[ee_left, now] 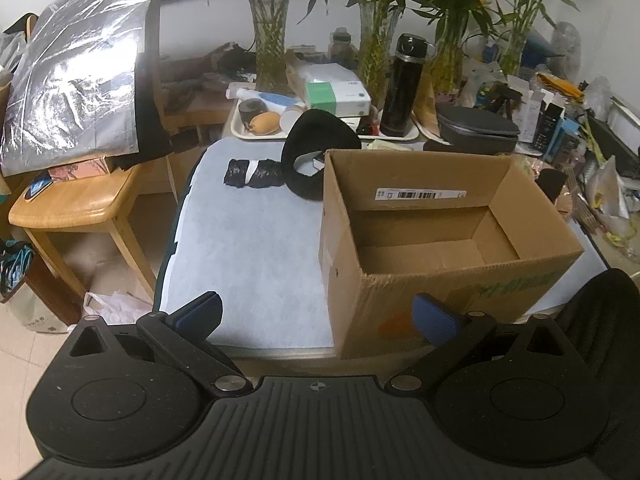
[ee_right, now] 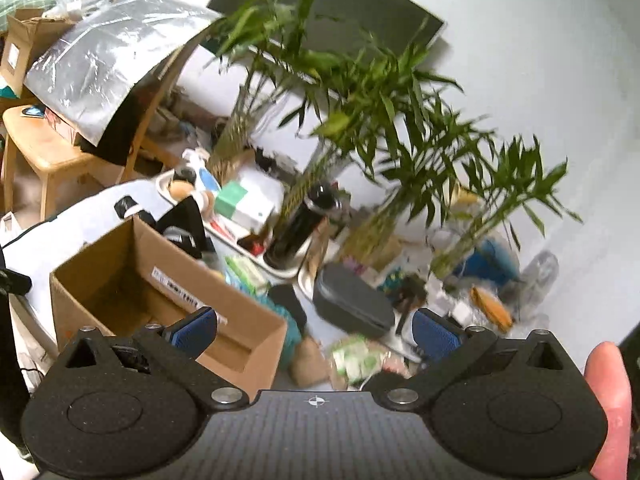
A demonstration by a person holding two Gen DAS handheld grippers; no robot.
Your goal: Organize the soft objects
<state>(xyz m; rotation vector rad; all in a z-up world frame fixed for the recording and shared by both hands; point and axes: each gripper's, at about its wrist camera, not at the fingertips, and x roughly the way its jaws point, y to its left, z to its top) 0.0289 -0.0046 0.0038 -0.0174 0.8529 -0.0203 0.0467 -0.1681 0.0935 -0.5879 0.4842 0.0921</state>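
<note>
An open, empty cardboard box [ee_left: 432,236] stands on the white-covered table [ee_left: 248,248]. Behind its left corner lies a black cap [ee_left: 316,152], and to the left of the cap a black rolled sock pair with a white band [ee_left: 253,174]. My left gripper [ee_left: 318,316] is open and empty, held near the table's front edge by the box's front left corner. My right gripper [ee_right: 314,330] is open and empty, held high above the box [ee_right: 160,292] and tilted. The cap [ee_right: 182,220] and sock roll [ee_right: 128,206] show beyond the box in the blurred right wrist view.
A tray [ee_left: 256,128] with small items, a tissue box [ee_left: 336,94], a black flask [ee_left: 402,84], vases of bamboo [ee_left: 272,40] and a grey case [ee_left: 476,128] crowd the table's back. A wooden stool [ee_left: 68,204] with a foil sheet [ee_left: 76,80] stands left.
</note>
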